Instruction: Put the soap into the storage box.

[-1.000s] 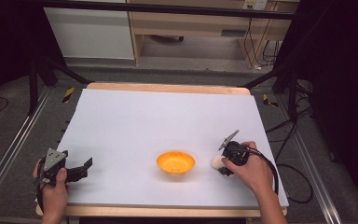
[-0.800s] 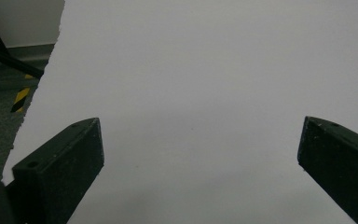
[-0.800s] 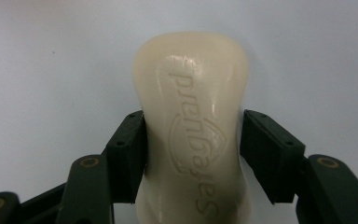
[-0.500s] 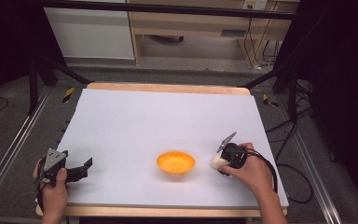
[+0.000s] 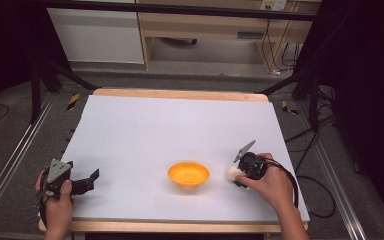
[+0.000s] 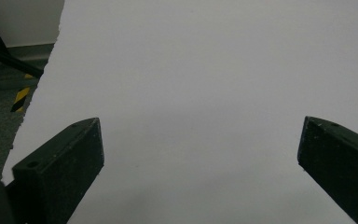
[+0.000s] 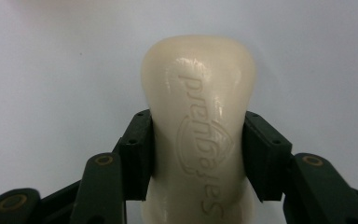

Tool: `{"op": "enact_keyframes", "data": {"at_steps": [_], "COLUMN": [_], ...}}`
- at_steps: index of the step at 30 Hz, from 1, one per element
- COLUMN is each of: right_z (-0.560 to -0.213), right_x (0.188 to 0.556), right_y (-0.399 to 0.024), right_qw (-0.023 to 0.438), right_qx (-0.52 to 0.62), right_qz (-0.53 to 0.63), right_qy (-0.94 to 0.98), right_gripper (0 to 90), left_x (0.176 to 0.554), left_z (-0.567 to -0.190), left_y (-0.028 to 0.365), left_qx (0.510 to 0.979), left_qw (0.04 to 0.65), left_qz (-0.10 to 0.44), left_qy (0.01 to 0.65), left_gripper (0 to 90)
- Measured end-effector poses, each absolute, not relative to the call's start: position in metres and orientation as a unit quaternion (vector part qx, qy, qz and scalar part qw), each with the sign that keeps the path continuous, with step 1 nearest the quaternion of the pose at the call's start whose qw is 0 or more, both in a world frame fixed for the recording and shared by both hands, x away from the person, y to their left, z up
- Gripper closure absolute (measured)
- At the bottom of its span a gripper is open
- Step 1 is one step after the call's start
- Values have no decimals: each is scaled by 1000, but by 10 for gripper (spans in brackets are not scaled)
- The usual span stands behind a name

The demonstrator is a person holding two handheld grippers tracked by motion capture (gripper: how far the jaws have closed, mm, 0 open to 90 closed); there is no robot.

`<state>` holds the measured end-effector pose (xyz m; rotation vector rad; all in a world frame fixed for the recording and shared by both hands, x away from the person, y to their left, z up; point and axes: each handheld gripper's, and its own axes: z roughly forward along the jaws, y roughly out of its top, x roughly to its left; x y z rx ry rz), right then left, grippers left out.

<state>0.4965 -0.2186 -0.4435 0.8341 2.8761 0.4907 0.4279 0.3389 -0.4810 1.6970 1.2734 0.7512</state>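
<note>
A cream bar of soap (image 7: 198,93) with raised lettering lies on the white table top (image 5: 180,125), right of an empty orange bowl (image 5: 188,174). My right gripper (image 7: 198,140) is shut on the soap, its black pads pressing both long sides. From above, the soap (image 5: 231,172) shows as a pale lump at the tip of the right gripper (image 5: 236,176), with a hand behind it. At the table's front left corner, my left gripper (image 5: 93,179) rests low in the other hand. In its own view the left gripper (image 6: 200,140) stands open over bare white surface.
The table's wooden edge (image 5: 180,94) runs along the far side. Beyond it stand a pale cabinet (image 5: 97,35) and a wooden shelf unit (image 5: 205,30). Black stand legs and cables (image 5: 310,135) lie on the grey floor to the right.
</note>
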Motion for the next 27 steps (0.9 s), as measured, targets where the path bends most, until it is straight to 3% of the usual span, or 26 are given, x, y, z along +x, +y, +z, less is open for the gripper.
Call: {"op": "enact_keyframes", "data": {"at_steps": [27], "right_z": [-411], "right_x": [493], "right_y": [-189], "right_qw": [59], "right_qx": [224], "right_qz": [171], "right_qy": [958], "right_gripper": [494], "left_x": [428], "left_z": [-481], "left_y": [339], "left_qx": [681], "left_qw": [431], "left_qz": [302], "left_qy": [510], "left_gripper": [0]}}
